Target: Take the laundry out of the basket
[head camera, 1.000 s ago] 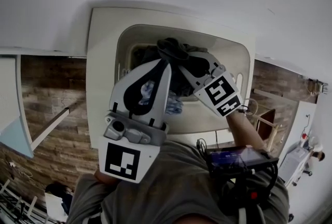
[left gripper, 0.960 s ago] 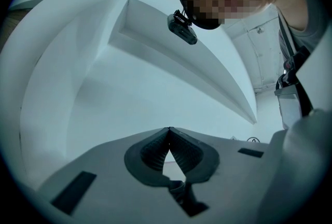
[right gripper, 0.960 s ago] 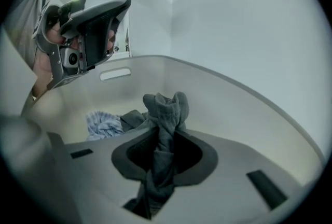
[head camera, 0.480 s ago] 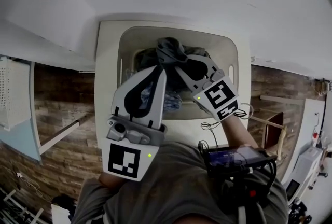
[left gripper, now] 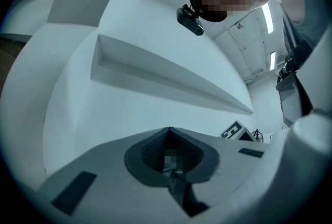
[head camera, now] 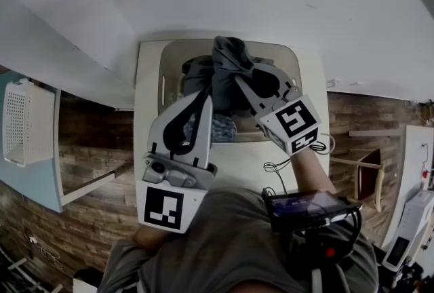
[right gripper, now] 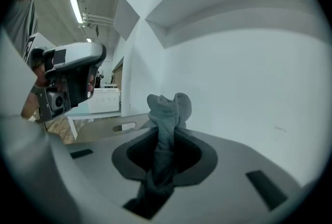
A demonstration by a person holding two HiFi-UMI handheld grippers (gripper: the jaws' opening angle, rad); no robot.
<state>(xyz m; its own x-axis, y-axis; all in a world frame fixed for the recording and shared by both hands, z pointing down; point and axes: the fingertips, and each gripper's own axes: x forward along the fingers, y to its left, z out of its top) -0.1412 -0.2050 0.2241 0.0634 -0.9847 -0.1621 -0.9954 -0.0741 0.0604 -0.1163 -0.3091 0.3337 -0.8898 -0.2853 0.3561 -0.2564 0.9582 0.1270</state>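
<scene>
The laundry [head camera: 193, 71] lies in the white basket [head camera: 293, 71] at 12 o'clock, on a white surface [head camera: 305, 159]. Your right gripper [head camera: 239, 81] is clamped on a grey garment [head camera: 227, 57] above it. Your left gripper [head camera: 203, 96] is closed and empty. Wood-plank floor [head camera: 88, 149] shows at 3 and 8 o'clock, and a perforated white crate [head camera: 27, 123] sits at 9 o'clock.

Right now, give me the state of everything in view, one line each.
Basket, holds laundry.
Garment, pinched, held up over basket.
Left gripper, shut, empty.
Right gripper, shut on garment.
</scene>
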